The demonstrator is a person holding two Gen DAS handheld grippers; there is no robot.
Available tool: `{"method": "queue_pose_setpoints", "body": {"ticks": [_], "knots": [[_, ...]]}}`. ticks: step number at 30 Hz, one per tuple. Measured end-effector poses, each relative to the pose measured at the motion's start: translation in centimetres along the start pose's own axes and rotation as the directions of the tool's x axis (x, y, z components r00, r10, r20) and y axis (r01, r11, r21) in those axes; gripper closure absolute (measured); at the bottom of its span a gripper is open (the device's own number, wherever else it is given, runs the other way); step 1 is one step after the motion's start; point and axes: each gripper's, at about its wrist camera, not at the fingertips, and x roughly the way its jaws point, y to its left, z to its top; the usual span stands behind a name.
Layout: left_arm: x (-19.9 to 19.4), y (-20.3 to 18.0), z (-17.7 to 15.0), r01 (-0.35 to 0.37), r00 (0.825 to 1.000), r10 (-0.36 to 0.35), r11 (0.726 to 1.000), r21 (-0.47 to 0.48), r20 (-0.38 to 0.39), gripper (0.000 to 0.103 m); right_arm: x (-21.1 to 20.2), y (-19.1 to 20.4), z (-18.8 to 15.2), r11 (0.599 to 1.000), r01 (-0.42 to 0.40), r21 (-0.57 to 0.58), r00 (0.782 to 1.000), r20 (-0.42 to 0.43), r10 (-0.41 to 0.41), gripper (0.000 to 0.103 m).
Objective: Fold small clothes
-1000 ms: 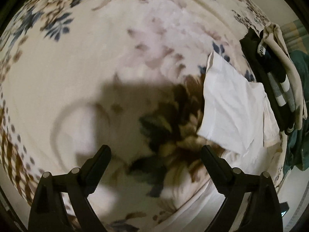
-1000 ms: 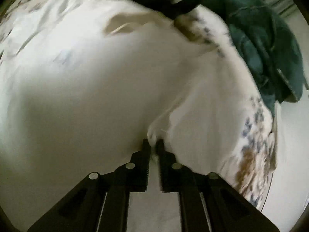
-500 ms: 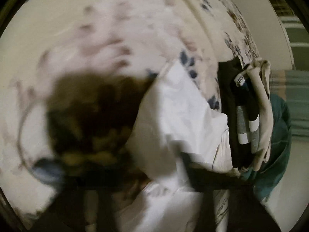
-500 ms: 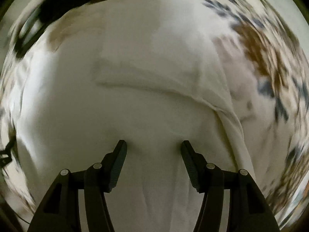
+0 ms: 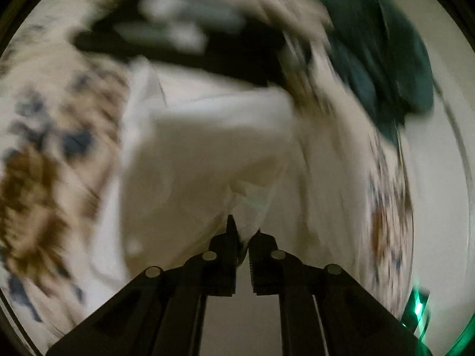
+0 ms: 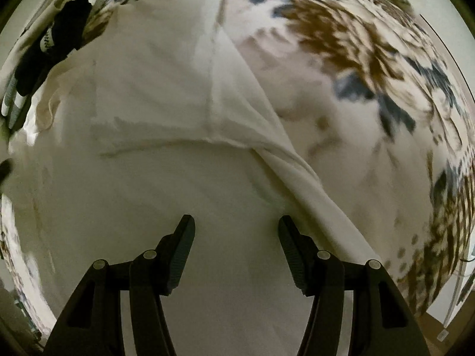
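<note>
A white garment (image 5: 207,148) lies partly folded on a floral bedspread (image 5: 44,148). In the blurred left wrist view my left gripper (image 5: 242,234) is shut on a bunched edge of the white garment. In the right wrist view the white garment (image 6: 148,103) fills the middle, with a folded flap and a seam running down to the right. My right gripper (image 6: 236,228) is open and empty just above the garment's near part.
A pile of dark and striped clothes (image 5: 178,29) lies beyond the white garment, with a dark green garment (image 5: 386,59) to its right. The pile also shows in the right wrist view (image 6: 53,47) at the upper left. The floral bedspread (image 6: 371,59) spreads to the right.
My right gripper let go of the white garment and opened. My left gripper swung right from the bare bedspread and shut on the garment's edge.
</note>
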Motion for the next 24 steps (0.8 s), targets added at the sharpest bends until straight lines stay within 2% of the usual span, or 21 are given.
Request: {"method": "queue_pose_setpoints", "body": {"ticks": [1,2,3,4,5,8,11,13,17,20,22,24], "knots": [[0.2,-0.2,-0.5,0.003,1.000,-0.003,1.000,0.006,-0.031,0.089,-0.5,-0.4,-1.7,1.000,-0.005,-0.006,1.000,-0.008,0.005,0.042],[0.0,0.1,-1.1,-0.001,0.999,0.001,1.000,0.002,-0.041,0.078,-0.8,-1.1,-1.9,1.000,-0.012,-0.010,1.000,-0.013,0.012,0.042],[-0.4,0.5,-1.4,-0.012,0.999,0.012,1.000,-0.009,-0.042,0.054,-1.1,-1.8,-2.0,1.000,-0.020,-0.017,1.000,-0.017,0.020,0.042],[-1.3,1.2,-2.1,-0.024,0.999,0.022,0.999,-0.031,-0.041,0.038,-1.4,-2.4,-2.1,0.999,-0.026,-0.025,0.999,-0.021,0.025,0.042],[-2.2,2.2,-2.3,-0.033,0.999,0.032,0.998,-0.055,-0.031,0.017,-1.8,-2.9,-2.3,0.999,-0.039,-0.035,0.999,-0.024,0.038,0.042],[-4.6,5.8,-2.4,-0.108,0.994,0.109,0.988,-0.113,0.005,0.015,-3.0,-3.2,-2.1,0.994,-0.077,-0.074,0.997,-0.028,0.075,0.042],[-5.3,8.2,-0.9,-0.224,0.972,0.230,0.968,-0.117,0.042,0.015,-3.6,-2.8,-1.5,0.987,-0.118,-0.108,0.993,-0.021,0.116,0.042],[-5.2,9.0,0.2,-0.251,0.964,0.259,0.961,-0.115,0.066,0.015,-4.1,-2.5,-1.1,0.982,-0.145,-0.117,0.989,-0.011,0.145,0.042],[-5.4,8.5,1.4,-0.314,0.941,0.321,0.946,-0.078,0.106,0.015,-5.6,-1.9,1.0,0.978,-0.156,-0.138,0.987,0.009,0.158,0.042],[-4.3,5.9,1.4,-0.396,0.910,0.389,0.918,0.026,0.142,0.015,-7.8,-2.5,3.6,0.976,-0.145,-0.164,0.988,0.027,0.152,0.042],[-2.3,5.1,1.5,-0.440,0.895,0.430,0.895,0.070,0.123,0.015,-9.3,-4.2,4.9,0.973,-0.129,-0.190,0.990,0.039,0.139,0.042],[0.0,4.4,0.9,-0.437,0.899,0.434,0.893,0.105,0.049,0.015,-10.3,-5.0,6.3,0.970,-0.104,-0.218,0.992,0.042,0.116,0.042]]}}
